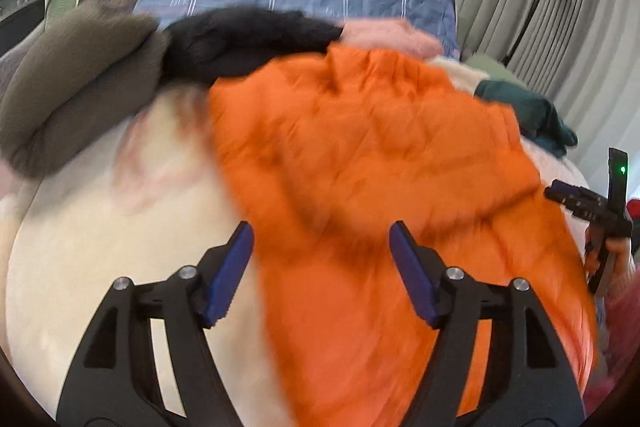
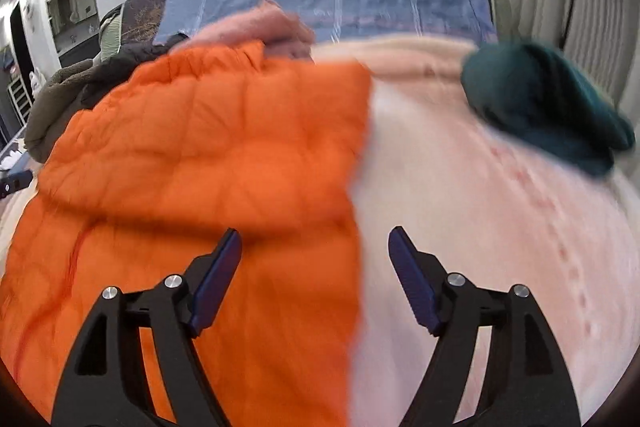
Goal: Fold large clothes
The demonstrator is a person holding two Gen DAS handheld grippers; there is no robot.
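Left wrist view: left tool (image 1: 322,233) wide and empty above the orange jacket (image 1: 360,155) spread on the bed (image 1: 100,227); right wrist view: right tool (image 2: 314,239) wide, empty, over the jacket's right edge.

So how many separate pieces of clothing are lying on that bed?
5: orange puffer jacket in front, olive fleece far left, black garment and pink sweater behind, teal garment far right. More may be hidden underneath.
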